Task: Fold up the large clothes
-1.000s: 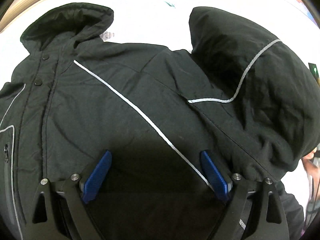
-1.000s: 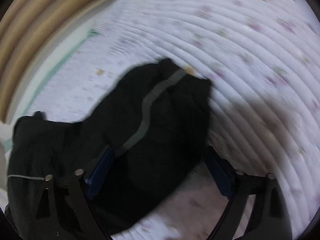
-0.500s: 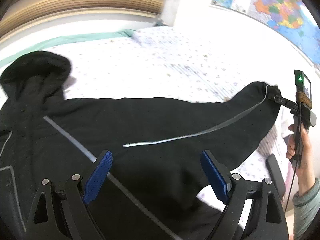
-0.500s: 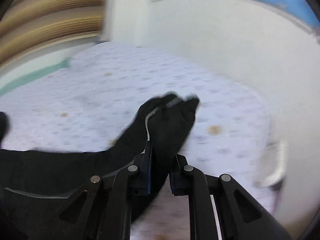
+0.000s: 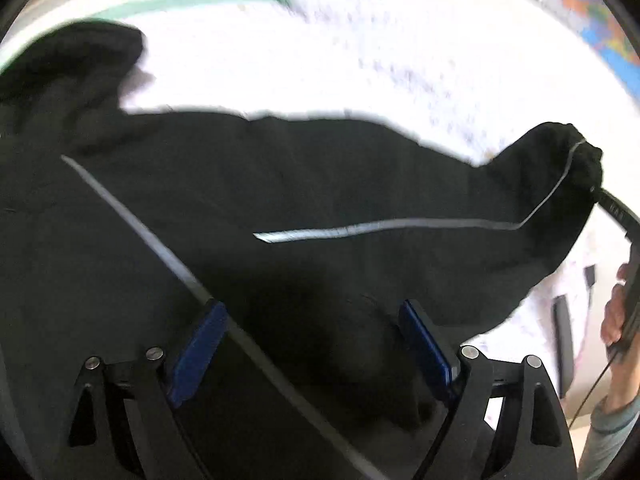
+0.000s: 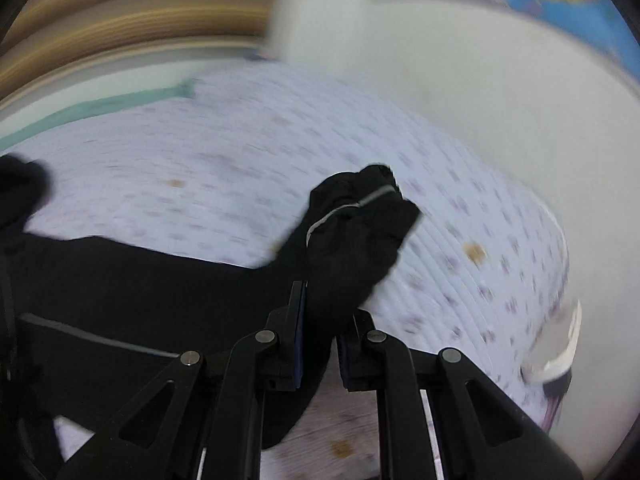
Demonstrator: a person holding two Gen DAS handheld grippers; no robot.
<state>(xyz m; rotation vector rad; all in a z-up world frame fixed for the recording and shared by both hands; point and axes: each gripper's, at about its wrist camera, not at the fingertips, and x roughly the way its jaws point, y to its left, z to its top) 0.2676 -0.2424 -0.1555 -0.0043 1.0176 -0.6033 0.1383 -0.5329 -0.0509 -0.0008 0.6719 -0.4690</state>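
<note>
We have the right gripper (image 6: 320, 344) clamped on the cuff end of the black jacket's (image 5: 280, 208) sleeve (image 6: 352, 240), the pads pressing cloth between them, with the cuff bunched and sticking out past the fingertips. The left gripper (image 5: 316, 344) hangs over the jacket body with its jaws standing wide, drifting slightly inward, and nothing pinched; the cloth lies below them, not between the pads. Our judgement: the step in hand is drawing the sleeve out straight so it can be laid across the body. To do it well we should keep the right grip firm near the cuff, carry the sleeve low and taut enough to take out the sag at mid-sleeve, and bring the left gripper down on the shoulder or chest to pin the body so it does not drag across the bed (image 6: 200, 168). The jacket itself is black and padded-looking, with thin grey reflective piping (image 5: 380, 228) running along the sleeve and diagonally over the chest; its hood (image 5: 72, 64) lies at far left in the left wrist view. It lies spread on a pale sheet with small purplish print, the sleeve extended toward the person's hand (image 5: 614, 312) at right. Both views are motion-blurred.
</note>
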